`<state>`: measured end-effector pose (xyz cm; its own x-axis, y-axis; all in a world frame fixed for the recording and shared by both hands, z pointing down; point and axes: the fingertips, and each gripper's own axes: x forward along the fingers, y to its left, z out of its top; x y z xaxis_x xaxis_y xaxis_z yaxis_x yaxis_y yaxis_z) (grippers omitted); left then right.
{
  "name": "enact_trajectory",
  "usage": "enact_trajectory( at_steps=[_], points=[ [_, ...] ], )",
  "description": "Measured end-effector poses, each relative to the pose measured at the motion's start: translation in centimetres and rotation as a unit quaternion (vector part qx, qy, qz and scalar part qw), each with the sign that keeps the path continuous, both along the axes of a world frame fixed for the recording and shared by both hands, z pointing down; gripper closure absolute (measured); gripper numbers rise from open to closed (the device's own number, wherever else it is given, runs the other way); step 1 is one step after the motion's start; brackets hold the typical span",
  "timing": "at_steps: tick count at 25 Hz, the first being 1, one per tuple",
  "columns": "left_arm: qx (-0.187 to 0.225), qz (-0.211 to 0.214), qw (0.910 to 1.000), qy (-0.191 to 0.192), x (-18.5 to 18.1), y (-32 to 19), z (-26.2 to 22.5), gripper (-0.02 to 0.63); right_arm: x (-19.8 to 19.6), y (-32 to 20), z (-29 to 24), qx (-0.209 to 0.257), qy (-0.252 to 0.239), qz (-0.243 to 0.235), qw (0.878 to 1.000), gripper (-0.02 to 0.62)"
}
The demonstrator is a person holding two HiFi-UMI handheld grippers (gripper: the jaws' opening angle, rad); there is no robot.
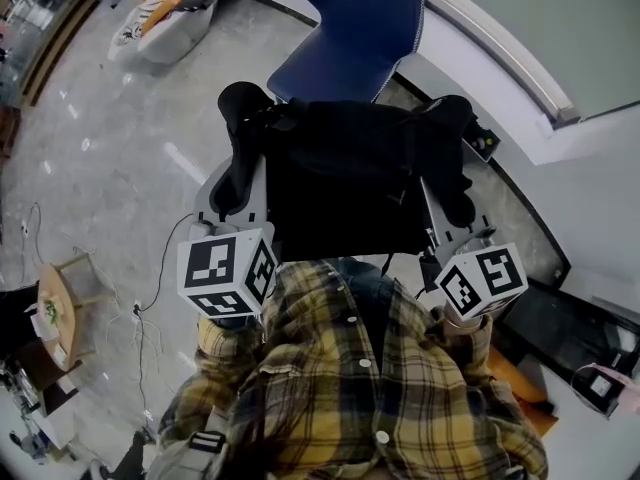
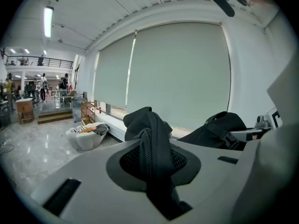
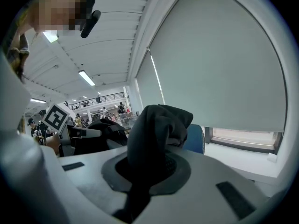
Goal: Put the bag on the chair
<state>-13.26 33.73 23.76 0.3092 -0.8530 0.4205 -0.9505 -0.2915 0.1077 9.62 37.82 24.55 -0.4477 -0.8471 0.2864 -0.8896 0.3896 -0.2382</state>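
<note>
The bag (image 1: 345, 178) hangs in the air between the 2 grippers. It is just in front of the blue chair (image 1: 355, 28) and not on it yet. The left gripper (image 2: 152, 164) is pinched tight on a black strap of the bag. The right gripper (image 3: 145, 164) is pinched on another bit of it. To do this well, I think both should move forward together, keep the bag level, and let go only once it sits flat on the seat. Both grippers are up at about the same height, side by side, close to the person, pointing forward and a bit up.
</note>
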Motion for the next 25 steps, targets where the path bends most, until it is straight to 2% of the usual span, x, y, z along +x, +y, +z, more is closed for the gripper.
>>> enact_trajectory(
  at_steps=[3, 12, 18, 25],
  points=[
    [0.004, 0.009, 0.9999, -0.011, -0.9, -4.2, -0.1, 0.525, -1.3, -3.9, 0.1, -0.003, 0.000, 0.006, 1.000, 0.561],
    [-0.004, 0.035, 0.9994, -0.004, -3.2, -14.6, 0.5, 0.525, -3.6, -13.5, 0.2, -0.008, 0.005, 0.033, 0.999, 0.561],
    [-0.005, 0.057, 0.9983, -0.007, -3.8, -19.0, 1.1, 0.525, -4.4, -16.8, 0.5, -0.011, 0.002, 0.057, 0.998, 0.561],
    [-0.023, 0.082, 0.9964, -0.006, -3.4, -20.9, 2.2, 0.525, -4.0, -17.9, 0.9, -0.025, -0.010, 0.095, 0.995, 0.561]
  ],
)
